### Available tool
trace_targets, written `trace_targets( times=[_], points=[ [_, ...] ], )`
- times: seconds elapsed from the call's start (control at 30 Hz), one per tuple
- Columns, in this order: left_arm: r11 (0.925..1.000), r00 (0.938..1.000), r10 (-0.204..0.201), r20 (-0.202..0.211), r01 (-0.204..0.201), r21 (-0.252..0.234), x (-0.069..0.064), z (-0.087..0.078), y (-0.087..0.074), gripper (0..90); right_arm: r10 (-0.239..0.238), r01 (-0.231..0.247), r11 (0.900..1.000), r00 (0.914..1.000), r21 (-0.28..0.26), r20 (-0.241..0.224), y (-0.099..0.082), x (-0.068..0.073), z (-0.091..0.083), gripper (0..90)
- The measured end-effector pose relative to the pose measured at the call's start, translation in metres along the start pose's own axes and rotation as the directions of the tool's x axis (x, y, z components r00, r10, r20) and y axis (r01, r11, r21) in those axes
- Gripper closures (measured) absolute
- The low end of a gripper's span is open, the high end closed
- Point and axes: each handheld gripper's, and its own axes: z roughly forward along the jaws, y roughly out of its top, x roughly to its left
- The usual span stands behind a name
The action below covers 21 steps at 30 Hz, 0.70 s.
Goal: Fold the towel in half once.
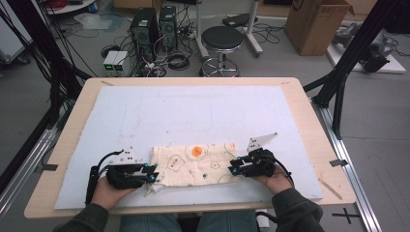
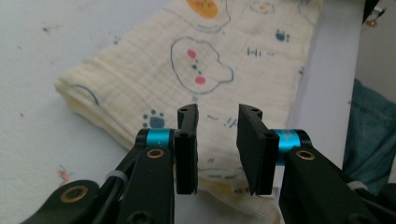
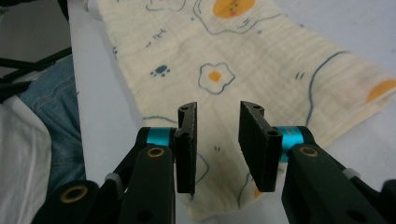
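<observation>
Here we are over the pale wooden bench (image 1: 309, 111), topped with a white foam sheet (image 1: 193, 111), and near its front edge lies a folded cream muslin cloth printed with fried eggs and paw marks (image 1: 196, 163), stretched out left to right. The left gripper (image 1: 153, 175) sits at the cloth's left end, the right gripper (image 1: 233, 166) at its right end, each held in 1 hand.

Both sets of jaws stand apart with a clear gap, nothing between them. In the left gripper view the cloth (image 2: 196, 70) lies under and beyond the jaws, its stacked layers showing at the fold; whether the tips touch the fabric is hard to tell from here.

The risk, I'd say: with several layers, 1 pair of jaws could pinch just the top layer and the fold would peel open. And so close to the front edge, a tug could drag the cloth off the sheet towards the person's lap (image 3: 56, 107).
</observation>
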Motion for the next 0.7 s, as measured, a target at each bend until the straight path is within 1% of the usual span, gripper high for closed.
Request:
trace_targets(
  times=[0.03,0.07,0.13,0.27,0.33,0.37,0.43,0.5,0.57,0.63,0.7],
  points=[
    [1.0000,1.0000,-0.003,0.000,0.003,0.007,0.000,0.001,-0.002,68.4,-0.009,0.009,0.9999,1.0000,0.007,0.004,-0.002,0.000,0.001,66.7],
    [0.9998,1.0000,-0.003,0.000,0.003,0.017,0.000,0.002,-0.003,68.5,-0.007,0.007,0.9998,1.0000,0.017,0.007,-0.003,0.001,0.001,66.6],
    [0.9992,1.0000,0.007,-0.002,-0.006,0.039,0.001,0.002,-0.005,68.4,-0.017,0.017,0.9995,0.9998,0.028,0.010,-0.006,0.003,0.002,66.6],
    [0.9993,0.9999,-0.003,-0.010,0.004,0.038,0.001,0.002,-0.007,68.9,-0.043,0.041,0.9978,0.9989,0.052,0.021,-0.009,0.007,0.003,67.4],
    [0.9989,0.9998,0.012,-0.013,-0.012,0.045,0.001,0.002,-0.007,69.3,-0.051,0.049,0.9968,0.9983,0.064,0.029,-0.010,0.009,0.004,67.6],
    [0.9992,0.9998,0.009,-0.017,-0.008,0.040,0.000,0.002,-0.008,69.4,-0.053,0.051,0.9963,0.9981,0.069,0.029,-0.012,0.010,0.005,67.7],
    [0.9989,0.9996,0.018,-0.021,-0.018,0.043,-0.001,0.002,-0.008,69.5,-0.058,0.056,0.9966,0.9976,0.061,0.039,-0.013,0.011,0.005,67.7],
    [0.9992,0.9995,0.018,-0.027,-0.017,0.037,-0.002,0.002,-0.009,69.4,-0.055,0.053,0.9971,0.9977,0.055,0.039,-0.014,0.012,0.005,67.7],
    [0.9989,0.9993,0.025,-0.028,-0.024,0.041,-0.002,0.002,-0.008,69.3,-0.056,0.054,0.9971,0.9976,0.053,0.041,-0.014,0.012,0.005,67.6],
    [0.9993,0.9995,0.019,-0.026,-0.018,0.032,-0.003,0.002,-0.009,68.9,-0.055,0.053,0.9973,0.9977,0.050,0.041,-0.015,0.012,0.005,67.3],
    [0.9995,0.9996,0.020,-0.020,-0.020,0.024,-0.003,0.000,-0.008,68.0,-0.054,0.052,0.9979,0.9979,0.039,0.036,-0.014,0.012,0.004,66.9]
  ],
)
